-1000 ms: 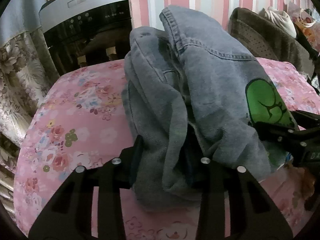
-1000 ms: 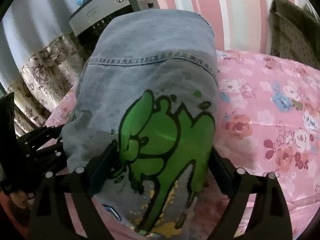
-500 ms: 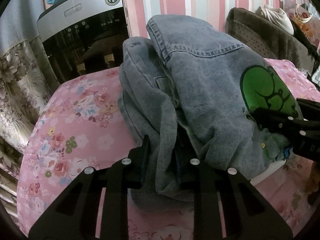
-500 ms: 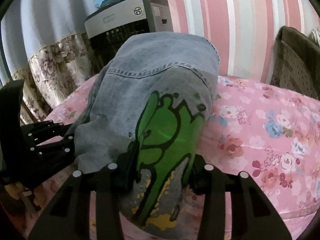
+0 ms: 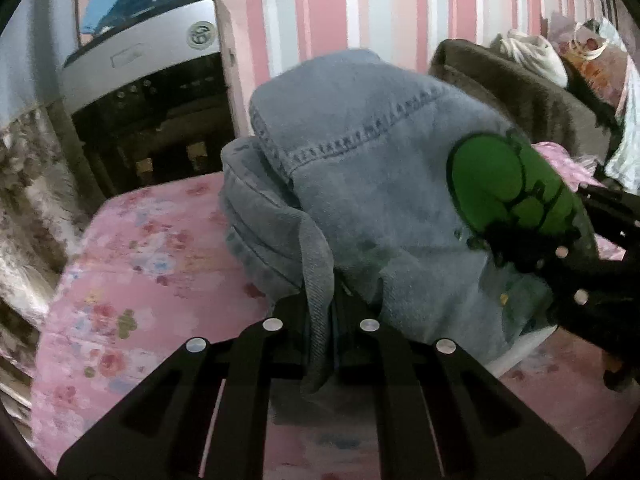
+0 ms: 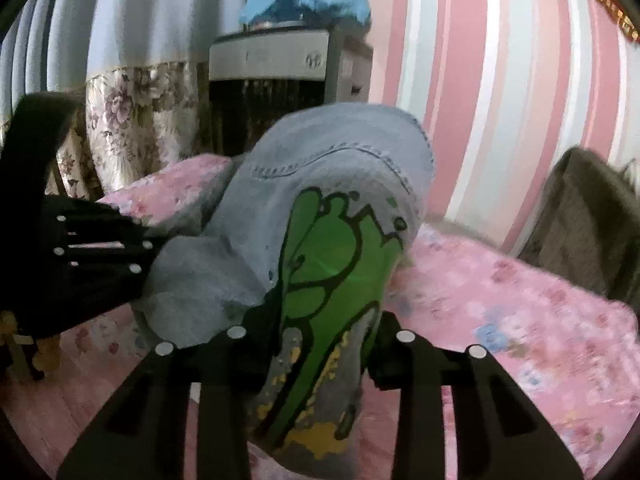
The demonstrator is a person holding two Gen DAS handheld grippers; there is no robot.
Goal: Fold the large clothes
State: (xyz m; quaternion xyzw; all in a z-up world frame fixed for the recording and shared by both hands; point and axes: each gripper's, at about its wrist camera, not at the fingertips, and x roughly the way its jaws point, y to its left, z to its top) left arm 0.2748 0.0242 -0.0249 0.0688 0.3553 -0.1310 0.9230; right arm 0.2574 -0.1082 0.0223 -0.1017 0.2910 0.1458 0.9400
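Observation:
A grey-blue denim garment (image 5: 372, 196) with a green cartoon print (image 5: 508, 188) hangs bunched between both grippers above the pink floral bed (image 5: 132, 280). My left gripper (image 5: 318, 316) is shut on a fold of its left edge. My right gripper (image 6: 320, 332) is shut on the printed part (image 6: 332, 276). The right gripper (image 5: 568, 264) shows at the right of the left wrist view, and the left gripper (image 6: 92, 256) at the left of the right wrist view. The garment's lower end hangs below my fingers.
A silver and black appliance (image 5: 148, 92) with a blue cloth on top stands beyond the bed's far edge. A floral curtain (image 6: 132, 120) hangs at the left. A brown blanket pile (image 5: 516, 92) lies at the far right against the striped wall (image 6: 500, 80).
Both grippers have closed from wide open onto the denim and lifted it. The garment has bunched up and risen off the bed.

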